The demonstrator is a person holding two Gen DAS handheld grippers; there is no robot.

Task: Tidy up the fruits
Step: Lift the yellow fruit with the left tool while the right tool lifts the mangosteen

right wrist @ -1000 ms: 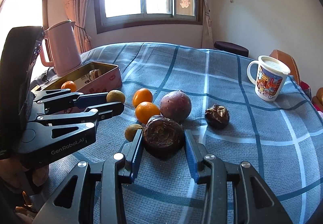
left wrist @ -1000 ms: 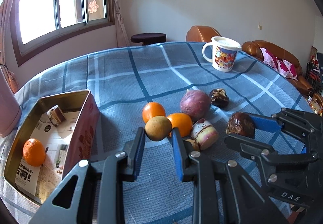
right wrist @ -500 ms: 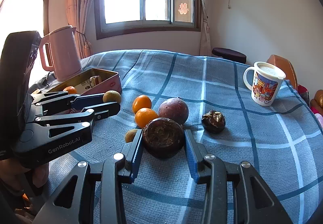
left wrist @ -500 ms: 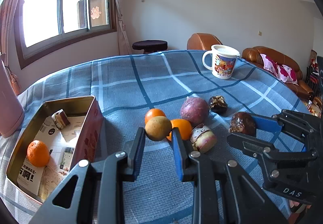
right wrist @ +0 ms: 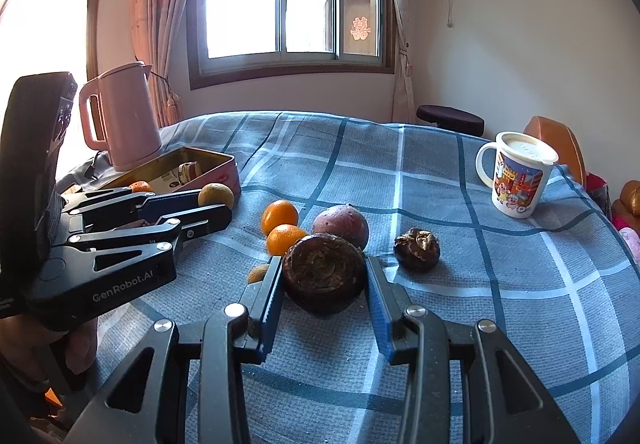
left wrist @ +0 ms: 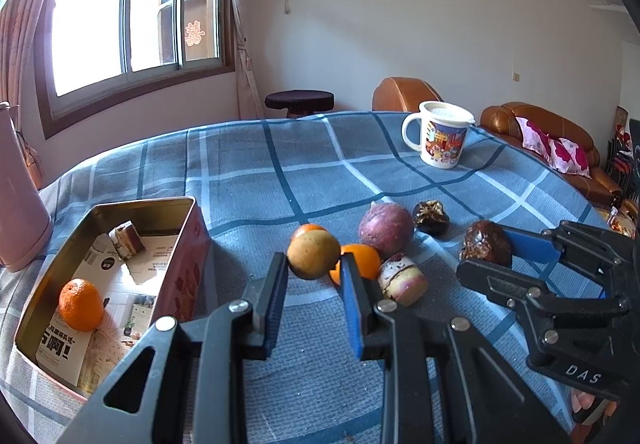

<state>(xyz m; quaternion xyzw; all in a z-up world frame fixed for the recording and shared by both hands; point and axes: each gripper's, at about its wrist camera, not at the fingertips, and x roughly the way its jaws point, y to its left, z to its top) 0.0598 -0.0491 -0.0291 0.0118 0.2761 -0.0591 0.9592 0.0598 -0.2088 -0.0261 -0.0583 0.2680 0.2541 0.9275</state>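
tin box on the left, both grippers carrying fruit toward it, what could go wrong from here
1. The left hand-held gripper pinches the round yellow-brown fruit only at its fingertips, so it might slip and roll off the cloth.
2. The tin box is narrow and already holds an orange and a wrapped snack; two grippers arriving together could collide.
3. The right hand-held gripper may bruise the dark brown fruit.

"GenRobot.AI" marks the black left gripper (right wrist: 216, 204) body; "DAS" (white letters) marks the black right gripper (left wrist: 486, 250) body.
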